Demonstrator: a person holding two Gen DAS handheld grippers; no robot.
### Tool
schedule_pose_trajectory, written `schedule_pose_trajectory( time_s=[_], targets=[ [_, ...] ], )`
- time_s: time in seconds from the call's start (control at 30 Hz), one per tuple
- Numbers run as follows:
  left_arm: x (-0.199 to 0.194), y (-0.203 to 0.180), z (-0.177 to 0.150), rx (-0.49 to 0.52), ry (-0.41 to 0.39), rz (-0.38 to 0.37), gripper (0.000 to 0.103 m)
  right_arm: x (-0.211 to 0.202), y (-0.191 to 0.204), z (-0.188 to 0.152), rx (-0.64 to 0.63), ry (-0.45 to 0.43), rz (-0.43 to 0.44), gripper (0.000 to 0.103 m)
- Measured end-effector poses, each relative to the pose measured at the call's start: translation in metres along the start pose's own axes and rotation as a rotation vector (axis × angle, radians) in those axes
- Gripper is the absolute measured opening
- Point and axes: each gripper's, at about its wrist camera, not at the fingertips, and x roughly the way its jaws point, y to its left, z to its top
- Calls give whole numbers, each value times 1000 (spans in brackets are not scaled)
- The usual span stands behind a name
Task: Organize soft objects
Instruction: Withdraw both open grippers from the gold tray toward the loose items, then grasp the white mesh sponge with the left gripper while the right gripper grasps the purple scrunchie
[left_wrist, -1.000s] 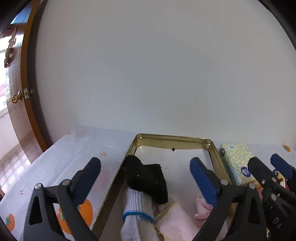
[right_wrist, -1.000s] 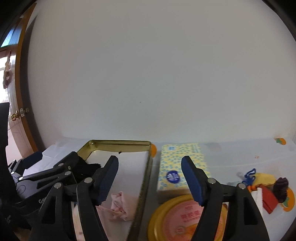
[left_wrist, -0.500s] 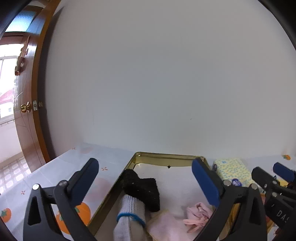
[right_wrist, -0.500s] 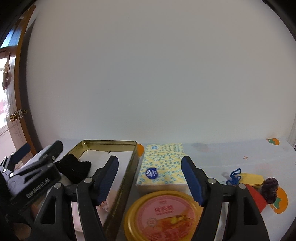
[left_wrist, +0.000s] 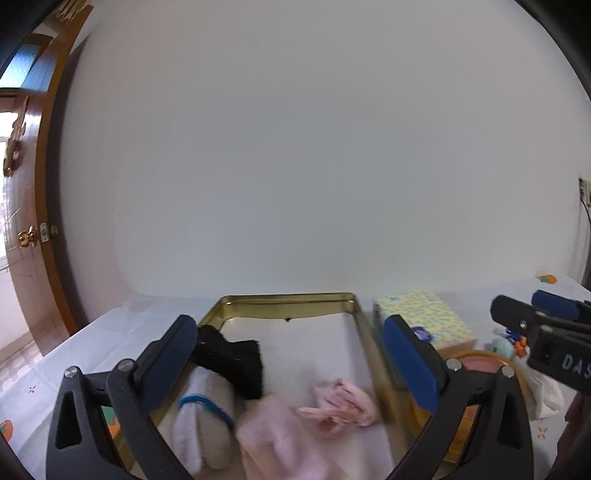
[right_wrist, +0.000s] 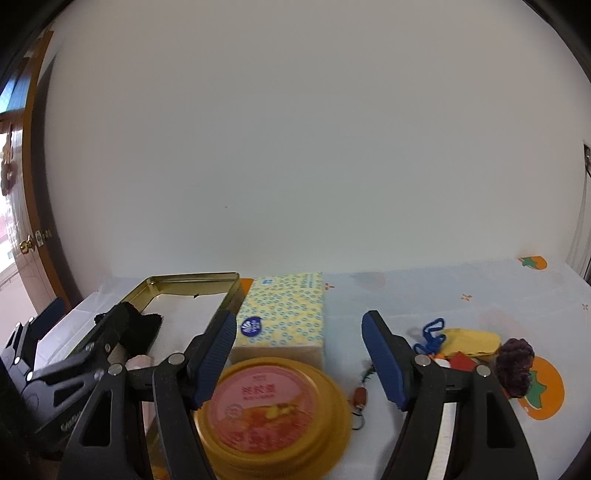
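The gold tin (left_wrist: 288, 300) lay open on the desk (right_wrist: 443, 291), left of the middle, and the soft things were already inside it: a black sock (left_wrist: 236, 354) at the far left, a white sock (left_wrist: 203, 413) with a blue band near it, a pale pink cloth (left_wrist: 280, 435) at the near edge, and a crumpled pink piece (left_wrist: 343, 402) toward the right wall. Just right of the tin stood a tissue pack (right_wrist: 284, 314), and nearer than it a round yellow lid (right_wrist: 273, 410) with a pink label. Far right on the desk were a yellow pouch (right_wrist: 469, 341) with a blue cord, a purple plush (right_wrist: 515, 362) and a small keychain (right_wrist: 360, 395).

The left gripper (left_wrist: 291, 363) hung over the near part of the tin, its jaws wide apart and holding nothing. The right gripper (right_wrist: 299, 360) was above the yellow lid, jaws also well open and empty.

In my judgement, the loose items on the right are what remains. The risks are these: the two grippers were close together, so they could knock each other; the right jaws could catch the hard lid or the tissue pack instead of a soft thing; the blue cord could snag on a jaw and drag the pouch; and a low pass could push the tin's right wall and shift it.
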Motion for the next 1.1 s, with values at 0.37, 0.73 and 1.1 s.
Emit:
schedule_pose_trajectory(
  time_s=[0.37,0.73,1.1],
  targets=[
    [-6,-22,-5,-16,51,-50,102,-16,-53,-8,-33,-12,-75,72],
    [-23,-71,-5,34,37,-108,102,-31,-109,-5,-7,-22,-151,72],
    [-45,-151,-6,175,12,-313,102,-52,-155,0,0,-72,-245,72]
  ],
)
